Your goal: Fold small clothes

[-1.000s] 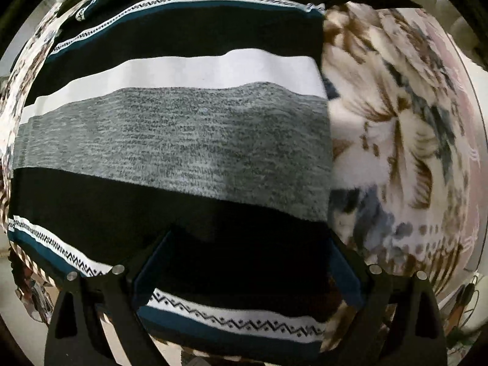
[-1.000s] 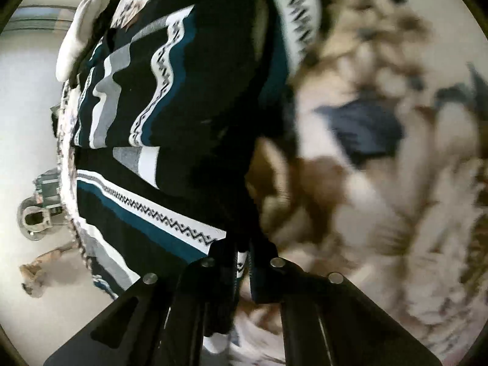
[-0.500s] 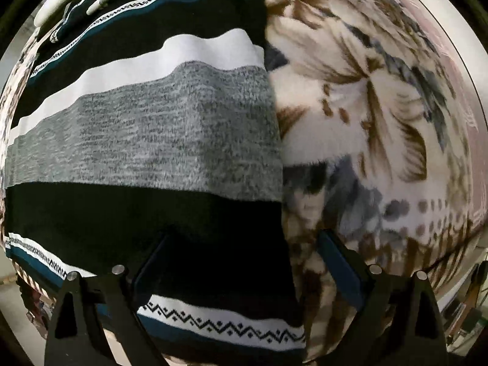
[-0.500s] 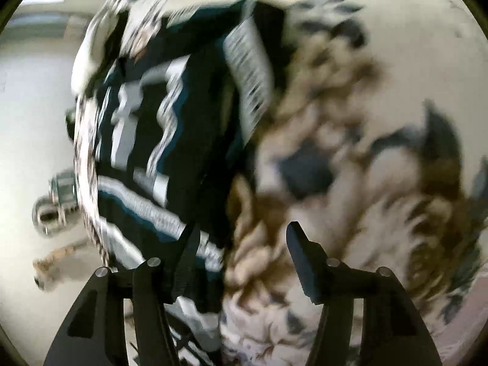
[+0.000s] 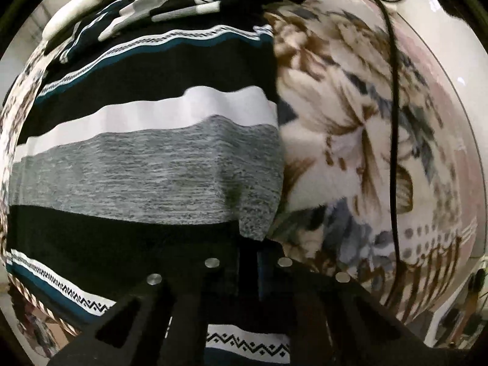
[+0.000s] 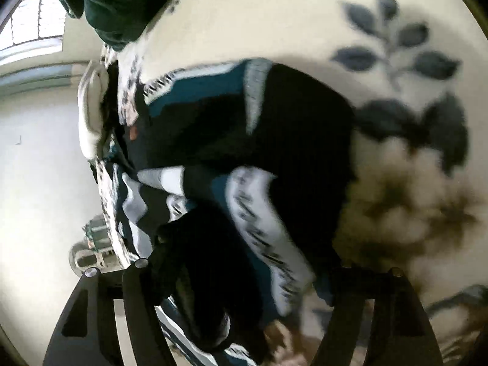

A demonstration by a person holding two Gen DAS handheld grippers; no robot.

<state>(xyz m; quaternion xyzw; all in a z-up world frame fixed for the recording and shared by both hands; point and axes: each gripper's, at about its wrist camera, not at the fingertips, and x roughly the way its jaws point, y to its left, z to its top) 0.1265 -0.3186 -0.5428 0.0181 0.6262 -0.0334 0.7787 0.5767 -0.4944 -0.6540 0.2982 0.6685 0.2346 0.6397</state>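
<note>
A small striped sweater (image 5: 146, 164), black, white, grey and teal with zigzag trim, lies on a floral blanket (image 5: 344, 128). My left gripper (image 5: 248, 263) points steeply down at the sweater's right edge. It is shut on a pinch of the fabric, and the grey band is drawn up between its fingers. In the right wrist view the same sweater (image 6: 274, 140) lies bunched and folded over itself. My right gripper (image 6: 244, 277) hovers over that heap with its jaws opening. Sweater cloth lies between the fingers, and the pads do not press on it.
A black cable (image 5: 393, 122) runs across the blanket to the right of the sweater. A dark green cloth (image 6: 116, 6) lies at the blanket's far end. A white padded object (image 6: 91, 116) sits at the blanket's edge, with pale floor and a small appliance (image 6: 91, 250) beyond.
The left jaws stood wide over the sweater and have closed on its right edge. The right gripper let go of the sweater, opened and swung across toward the bunched part.
</note>
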